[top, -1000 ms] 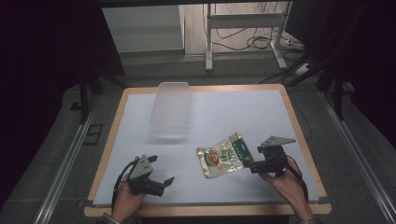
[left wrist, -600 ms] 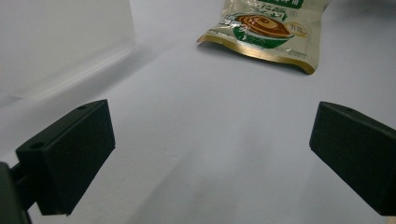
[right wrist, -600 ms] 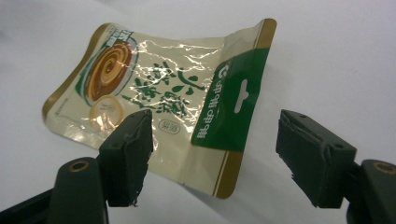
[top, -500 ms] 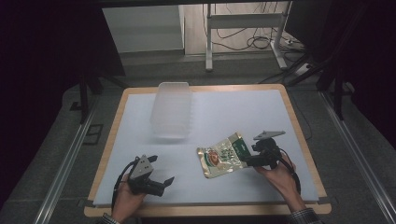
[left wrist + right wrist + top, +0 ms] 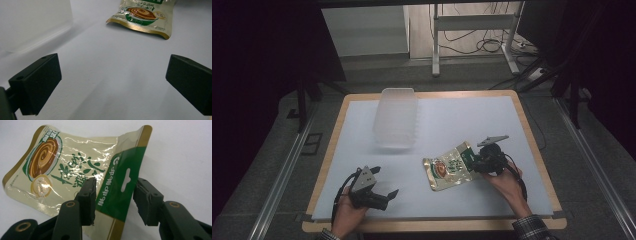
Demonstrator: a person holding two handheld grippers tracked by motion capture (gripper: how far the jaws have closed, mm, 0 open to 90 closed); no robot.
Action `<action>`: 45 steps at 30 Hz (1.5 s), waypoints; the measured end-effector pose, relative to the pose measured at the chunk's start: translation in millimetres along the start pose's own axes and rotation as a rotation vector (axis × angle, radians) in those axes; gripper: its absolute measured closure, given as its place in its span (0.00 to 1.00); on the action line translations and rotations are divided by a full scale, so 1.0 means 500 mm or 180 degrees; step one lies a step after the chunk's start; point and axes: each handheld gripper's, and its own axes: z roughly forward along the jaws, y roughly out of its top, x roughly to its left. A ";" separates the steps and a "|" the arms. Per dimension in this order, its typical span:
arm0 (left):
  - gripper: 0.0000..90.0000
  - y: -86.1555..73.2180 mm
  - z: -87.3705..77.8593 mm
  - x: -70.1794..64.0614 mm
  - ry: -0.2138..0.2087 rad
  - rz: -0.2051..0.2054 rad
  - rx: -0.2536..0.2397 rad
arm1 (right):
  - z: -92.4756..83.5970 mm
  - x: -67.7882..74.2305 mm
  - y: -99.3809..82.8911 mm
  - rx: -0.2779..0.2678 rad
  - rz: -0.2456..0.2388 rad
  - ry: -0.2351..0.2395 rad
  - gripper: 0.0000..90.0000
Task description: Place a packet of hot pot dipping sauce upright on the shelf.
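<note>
A cream and green snack packet (image 5: 449, 167) with a brown swirl picture lies on the white mat, right of centre. My right gripper (image 5: 473, 162) is at its green top strip. In the right gripper view that strip (image 5: 120, 192) stands between the two jaws of the right gripper (image 5: 115, 195), which have just been closing. The left pad lies against the packet (image 5: 62, 170); a thin gap shows at the right pad. My left gripper (image 5: 389, 197) rests near the front left edge, open and empty (image 5: 112, 82), pointing toward the packet (image 5: 142, 15).
A clear plastic container (image 5: 396, 117) sits upside down at the back left of the white mat (image 5: 462, 120), and its wall (image 5: 32, 22) shows in the left gripper view. The wooden table edge (image 5: 532, 135) frames the mat.
My right gripper has slid left onto the packet's green end, and its jaws have narrowed around it. The left gripper has stayed put.
</note>
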 end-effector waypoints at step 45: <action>0.00 0.000 -0.004 -0.002 0.0044 0.0031 -0.0005 | -0.030 0.055 0.096 -0.0081 -0.0322 0.0101 0.99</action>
